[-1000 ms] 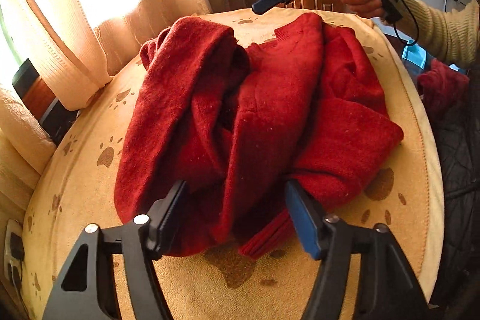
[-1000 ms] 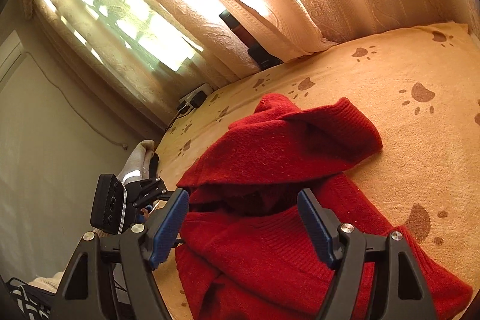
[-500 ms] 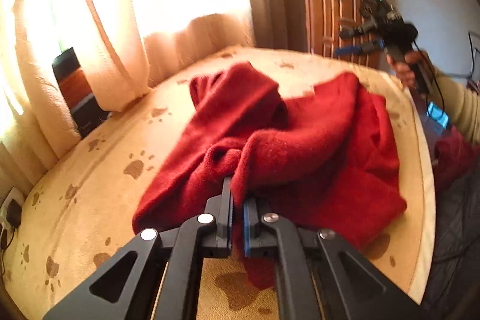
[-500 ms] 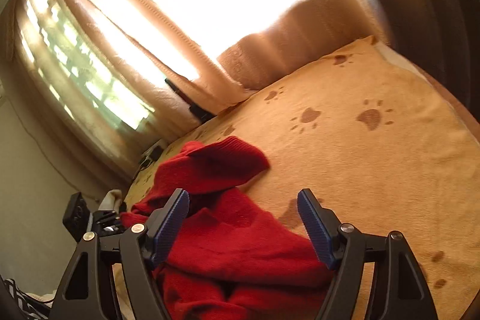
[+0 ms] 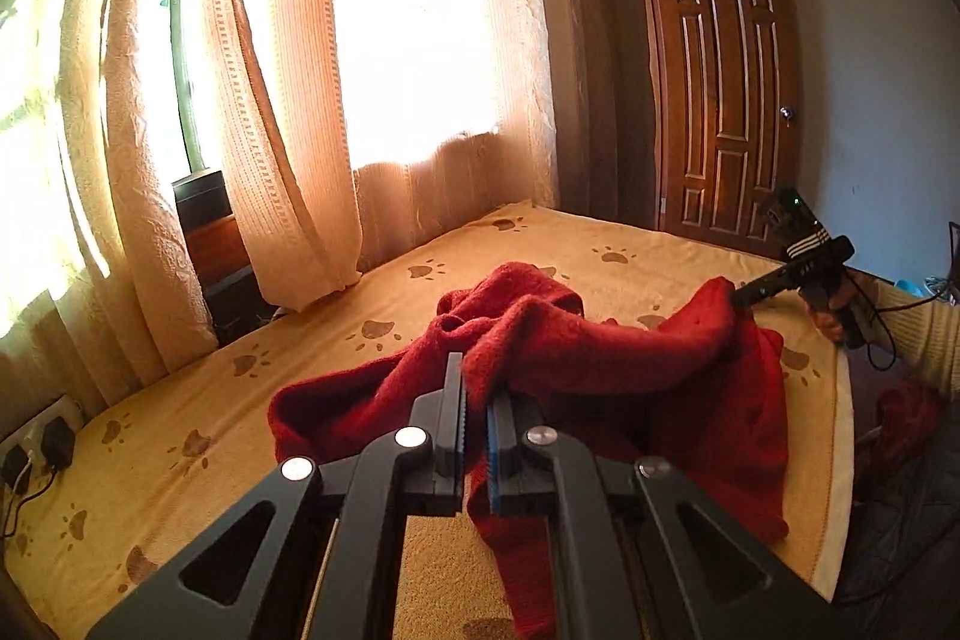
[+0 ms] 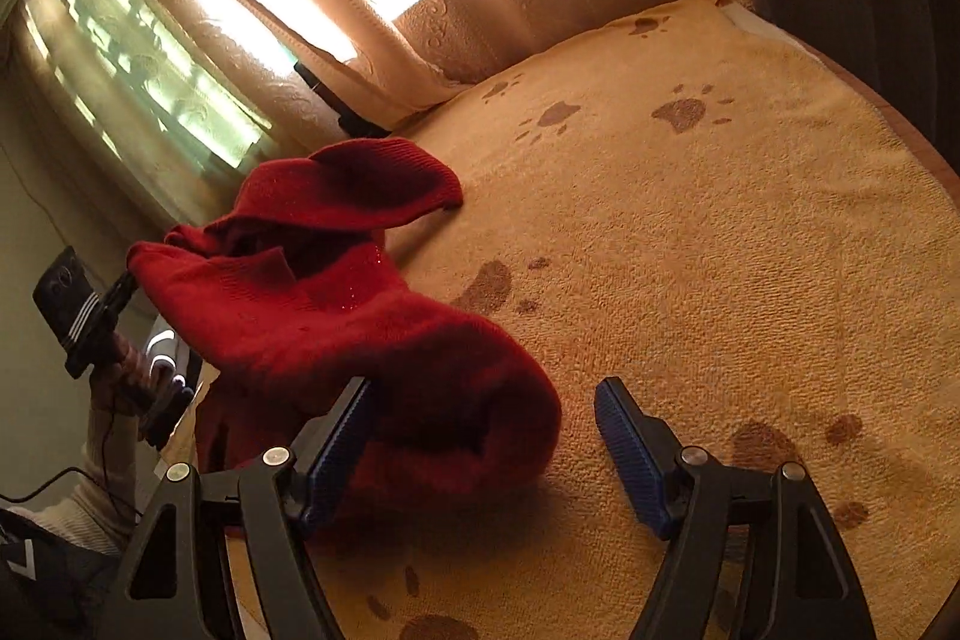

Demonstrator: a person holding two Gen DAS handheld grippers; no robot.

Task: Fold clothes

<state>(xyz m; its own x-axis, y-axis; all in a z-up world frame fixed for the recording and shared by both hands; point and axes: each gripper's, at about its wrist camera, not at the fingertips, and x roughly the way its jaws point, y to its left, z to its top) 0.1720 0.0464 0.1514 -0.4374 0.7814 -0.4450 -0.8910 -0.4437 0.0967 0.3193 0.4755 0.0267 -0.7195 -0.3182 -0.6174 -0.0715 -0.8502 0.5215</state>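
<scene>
Garment: a red knitted sweater [image 5: 630,376] lies bunched on the bed [image 5: 336,388], over a yellow paw-print cover, partly raised off it.
Left hand-held gripper [image 5: 477,418]: pressed together on a fold at the sweater's near edge; the pinched cloth stands clear of the cover and the rest drapes away from it.
Right hand-held gripper [image 6: 486,451]: spread wide and holding nothing; its left finger sits against the sweater's rounded near end, its right finger over bare cover.
Lie of the cloth: seen from the right wrist, the sweater's long axis runs from between the spread fingers away up-left to the left hand-held gripper, seen there gripping the far end.
Nearer hand: the right, judged free to take the low end, which lies directly ahead and slightly left of its gap.
Coming move (judgement): close on that end, so both ends are held and the sweater can be spread flat for folding.
Risk: a thick bunch may be pinched rather than a single edge.
</scene>
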